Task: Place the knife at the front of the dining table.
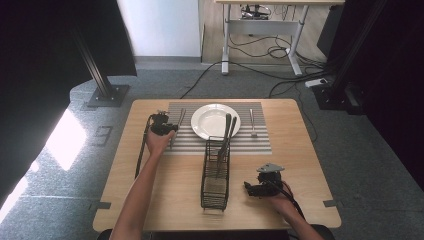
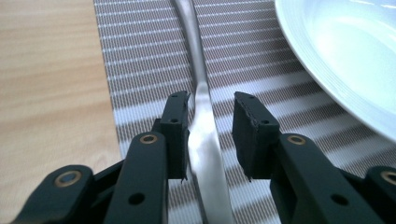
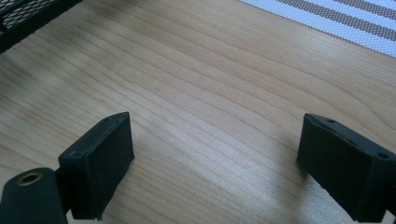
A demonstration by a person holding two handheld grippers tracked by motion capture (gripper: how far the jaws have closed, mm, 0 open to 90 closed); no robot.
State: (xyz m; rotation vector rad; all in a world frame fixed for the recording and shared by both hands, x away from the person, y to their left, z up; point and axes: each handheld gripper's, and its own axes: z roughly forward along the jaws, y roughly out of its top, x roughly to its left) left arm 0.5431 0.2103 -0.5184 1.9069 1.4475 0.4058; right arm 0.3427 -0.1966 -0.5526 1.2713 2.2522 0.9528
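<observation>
Left gripper (image 2: 211,109), jaws parted and clear of the long silver metal knife (image 2: 205,140) lying between them on the brown-and-white striped placemat (image 2: 140,56), just left of the round white plate (image 2: 345,60). Right gripper (image 3: 215,154), jaws wide apart and holding nothing, over bare wood well short of the plate.

Wire caddy (image 1: 215,172) mid-table; bare wood (image 1: 150,200) either side

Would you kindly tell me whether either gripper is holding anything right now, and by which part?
Nothing is held. The left gripper straddles the utensil handle on the placemat without pressing it; the right gripper is open over the table.
</observation>
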